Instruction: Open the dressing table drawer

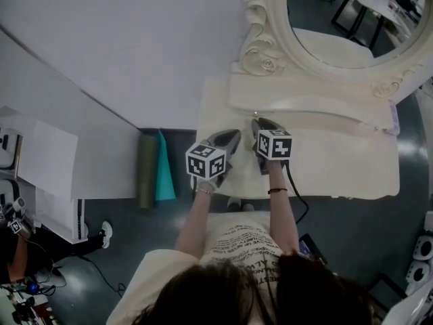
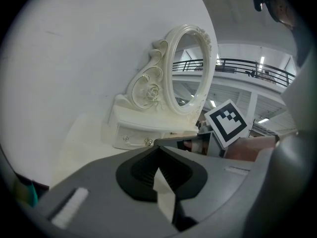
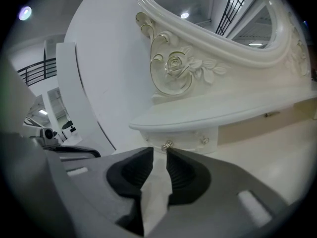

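- The white dressing table (image 1: 352, 175) stands against the wall, and its oval mirror (image 1: 352, 19) is at about 1 o'clock from where the person stands.
- The drawer (image 3: 185, 140) is the small one tucked under the mirror's shelf, at 12 o'clock from both grippers. Its front looks flush with its surround, so I'd say it has not been pulled out at all.
- The right gripper (image 3: 159, 150) hangs over the table top with its nose tilted down at the drawer. Its jaws are a narrow way apart and have nothing between the pads.
- The nearer knob (image 3: 167, 145) sits at 12 o'clock just past the jaw tips. It is close but apart from them, and a second knob (image 3: 204, 140) lies off at 2 o'clock.
- The left gripper (image 2: 158, 148) waits at the right one's 9 o'clock. Its jaws are closed tip to tip on nothing, and it seems to play no part.
- By my reckoning the approach is nearly done. What is left is nosing onto the knob, closing on it, and drawing the drawer out toward 6 o'clock.
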Tool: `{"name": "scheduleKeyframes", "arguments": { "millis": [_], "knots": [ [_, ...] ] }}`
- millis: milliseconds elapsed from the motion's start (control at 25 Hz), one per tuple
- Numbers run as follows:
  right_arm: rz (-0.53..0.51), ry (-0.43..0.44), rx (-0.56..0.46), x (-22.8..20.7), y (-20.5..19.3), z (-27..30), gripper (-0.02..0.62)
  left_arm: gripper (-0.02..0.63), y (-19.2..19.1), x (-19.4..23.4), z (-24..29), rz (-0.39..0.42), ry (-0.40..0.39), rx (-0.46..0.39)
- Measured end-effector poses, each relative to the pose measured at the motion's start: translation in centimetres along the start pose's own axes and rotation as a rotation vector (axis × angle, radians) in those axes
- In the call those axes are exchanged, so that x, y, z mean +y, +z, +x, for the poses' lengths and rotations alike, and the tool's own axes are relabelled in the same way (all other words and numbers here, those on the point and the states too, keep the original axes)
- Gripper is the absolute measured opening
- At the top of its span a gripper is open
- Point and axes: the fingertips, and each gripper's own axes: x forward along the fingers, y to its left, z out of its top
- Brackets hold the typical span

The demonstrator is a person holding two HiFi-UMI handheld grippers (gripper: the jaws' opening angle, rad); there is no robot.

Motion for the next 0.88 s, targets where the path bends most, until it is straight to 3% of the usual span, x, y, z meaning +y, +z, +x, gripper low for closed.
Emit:
{"name": "scheduleKeyframes", "arguments": {
  "millis": [400, 880],
  "knots": [
    [0.024, -0.047, 0.003, -0.9, -0.1, 1.2, 0.111, -0.002, -0.2, 0.6, 0.8, 0.007, 0.000, 0.021],
    [0.050, -0.106, 0.001, -1.6, 0.2, 2.7, 0.117, -0.002, -0.3, 1.9, 0.9, 0.004, 0.005, 0.039]
  ]
}}
